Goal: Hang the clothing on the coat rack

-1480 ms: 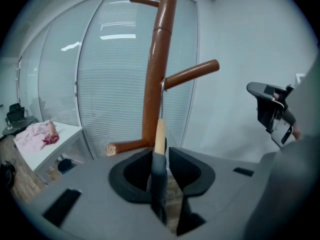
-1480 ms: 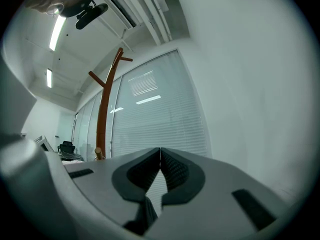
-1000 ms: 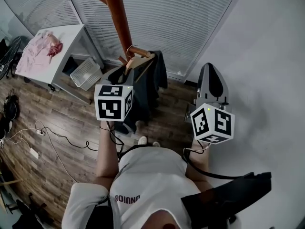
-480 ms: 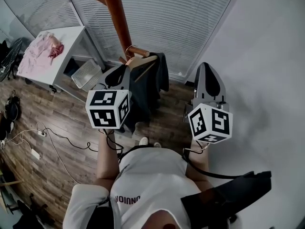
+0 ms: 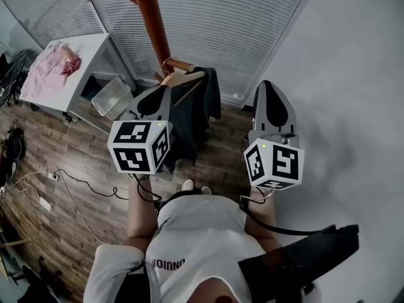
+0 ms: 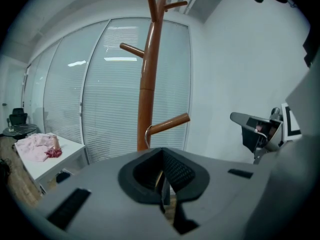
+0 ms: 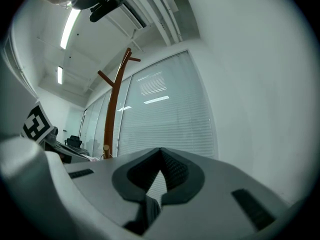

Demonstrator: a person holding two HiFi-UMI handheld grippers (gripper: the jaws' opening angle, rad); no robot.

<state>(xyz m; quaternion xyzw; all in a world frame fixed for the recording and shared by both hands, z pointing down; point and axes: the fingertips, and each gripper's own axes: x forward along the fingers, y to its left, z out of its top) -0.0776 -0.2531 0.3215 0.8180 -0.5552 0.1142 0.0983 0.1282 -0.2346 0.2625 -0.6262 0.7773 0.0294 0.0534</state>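
The dark garment [image 5: 201,106], on its hanger [image 5: 187,79], hangs from the coat rack [image 5: 151,24] peg just ahead of the left tool [image 5: 161,90], so both it and the right tool [image 5: 270,86] have jaws together and empty, the hanging apparently done.

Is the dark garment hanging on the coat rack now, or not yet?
Hanging: the hanger's hook sits over the coat rack's lower peg; dark garment drapes below.

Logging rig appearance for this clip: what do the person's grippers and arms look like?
Both the left gripper and right gripper have grey bodies, pointed black-lined claws, a black-and-white marker cube and black cables. The person wears a white short-sleeved T-shirt.
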